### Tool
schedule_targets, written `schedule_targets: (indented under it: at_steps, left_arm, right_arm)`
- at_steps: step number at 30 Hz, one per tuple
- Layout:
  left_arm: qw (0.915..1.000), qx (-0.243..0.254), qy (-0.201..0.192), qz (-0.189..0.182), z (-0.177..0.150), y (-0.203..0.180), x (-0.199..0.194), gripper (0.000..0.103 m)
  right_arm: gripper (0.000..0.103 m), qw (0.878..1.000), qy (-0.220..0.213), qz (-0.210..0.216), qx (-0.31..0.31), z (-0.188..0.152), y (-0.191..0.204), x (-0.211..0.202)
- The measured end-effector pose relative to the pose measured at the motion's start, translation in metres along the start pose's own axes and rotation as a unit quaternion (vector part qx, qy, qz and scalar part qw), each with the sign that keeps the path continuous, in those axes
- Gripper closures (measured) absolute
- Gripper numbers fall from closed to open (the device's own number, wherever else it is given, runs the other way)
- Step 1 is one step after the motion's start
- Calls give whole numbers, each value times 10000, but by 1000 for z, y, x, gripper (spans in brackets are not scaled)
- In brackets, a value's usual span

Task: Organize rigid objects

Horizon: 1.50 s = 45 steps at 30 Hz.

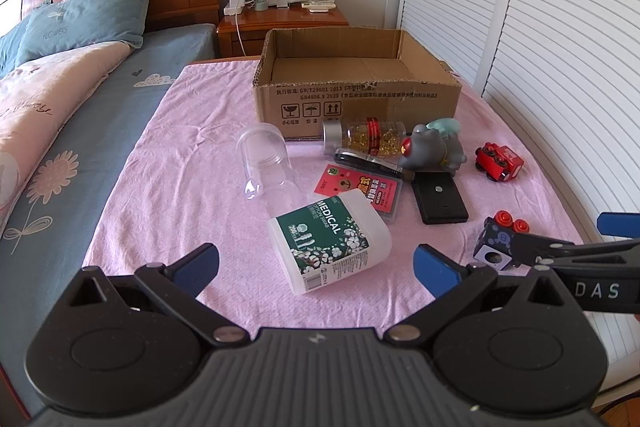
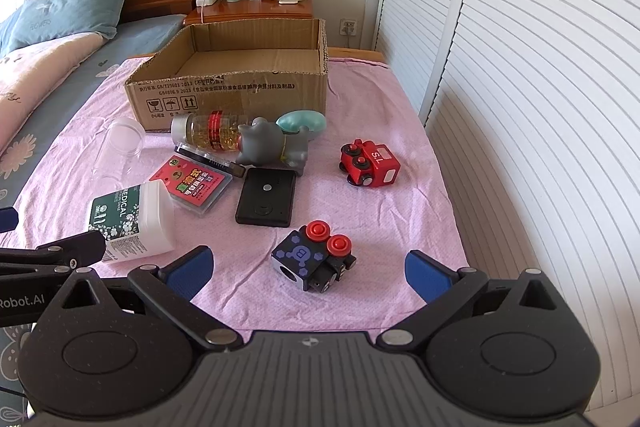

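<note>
Both grippers hang empty with jaws spread wide. The right gripper point(image 2: 307, 269) faces the toy block car point(image 2: 314, 257) lying just ahead between its fingers, ready for pickup; the open cardboard box point(image 2: 224, 87) waits farther ahead. The left gripper point(image 1: 316, 263) faces the cotton swab tub point(image 1: 330, 239).

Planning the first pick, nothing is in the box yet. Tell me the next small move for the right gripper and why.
Probably ease the right gripper forward and down over the black toy block with red buttons. Its fingers are spread wide with nothing between them, the block lies nearest, roughly centred ahead of them, apart from the other items, and the cardboard box looks empty.
</note>
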<state>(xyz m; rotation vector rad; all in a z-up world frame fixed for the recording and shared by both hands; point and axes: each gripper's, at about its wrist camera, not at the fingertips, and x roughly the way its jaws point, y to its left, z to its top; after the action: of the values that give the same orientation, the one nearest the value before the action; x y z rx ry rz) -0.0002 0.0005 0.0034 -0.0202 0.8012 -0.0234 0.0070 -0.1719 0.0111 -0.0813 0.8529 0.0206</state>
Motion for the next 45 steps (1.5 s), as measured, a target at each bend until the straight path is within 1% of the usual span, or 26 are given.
schedule_targets:
  at_steps: [45]
  left_arm:
    - [10000, -45, -28, 2, 1, -1, -2, 0]
  right_arm:
    - [0, 10000, 6, 13, -8, 1, 0, 0]
